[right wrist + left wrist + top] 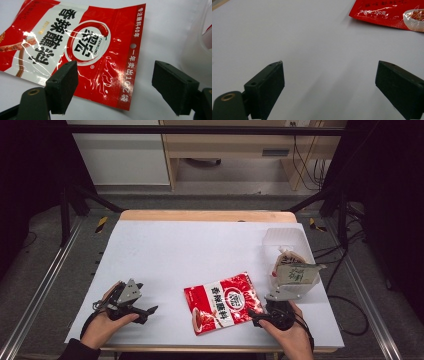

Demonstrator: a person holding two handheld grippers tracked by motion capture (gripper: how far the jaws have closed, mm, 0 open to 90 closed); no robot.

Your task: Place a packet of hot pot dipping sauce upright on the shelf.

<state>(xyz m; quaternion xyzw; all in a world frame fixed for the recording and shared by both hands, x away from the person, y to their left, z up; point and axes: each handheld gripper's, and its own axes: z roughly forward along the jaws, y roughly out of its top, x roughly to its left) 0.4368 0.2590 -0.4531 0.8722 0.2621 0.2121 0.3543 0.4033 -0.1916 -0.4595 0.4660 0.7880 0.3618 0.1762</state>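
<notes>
At the near left of the white table (pixel 165 245), the left gripper (pixel 150 310) rests in the person's hand with its jaws wide apart over bare surface, nothing between them. Near the middle lies the flat red and white glossy plastic sachet (pixel 223 302). Just right of it, the right gripper (pixel 255 314) stands over the sachet's near corner, jaws spread, pads not pressing it. Farther right, a clear plastic container (pixel 285 240) holds two more packets (pixel 295 270)
</notes>
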